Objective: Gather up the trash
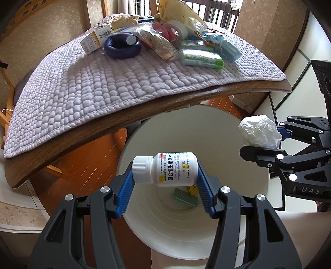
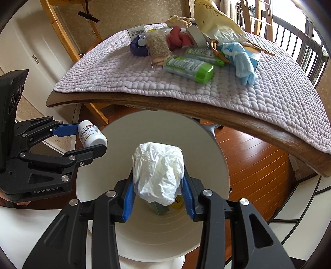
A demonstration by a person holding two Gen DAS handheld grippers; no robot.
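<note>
My left gripper (image 1: 165,171) is shut on a white pill bottle (image 1: 167,169), held sideways over the open white bin (image 1: 227,128). The bottle also shows in the right wrist view (image 2: 92,133). My right gripper (image 2: 158,182) is shut on a crumpled white plastic wad (image 2: 158,171), also above the bin (image 2: 206,144); the wad shows at the right of the left wrist view (image 1: 259,132). At the bin's bottom lie a green block (image 1: 185,197) and a yellow box (image 1: 192,189).
A wooden table (image 1: 144,115) with a lilac quilted mat (image 1: 82,89) stands behind the bin. On it lie a purple ring (image 1: 122,46), a small carton (image 1: 96,39), green packs (image 2: 188,67), a blue cloth (image 2: 241,60), tape rolls (image 1: 175,29) and a paper bag (image 2: 215,18).
</note>
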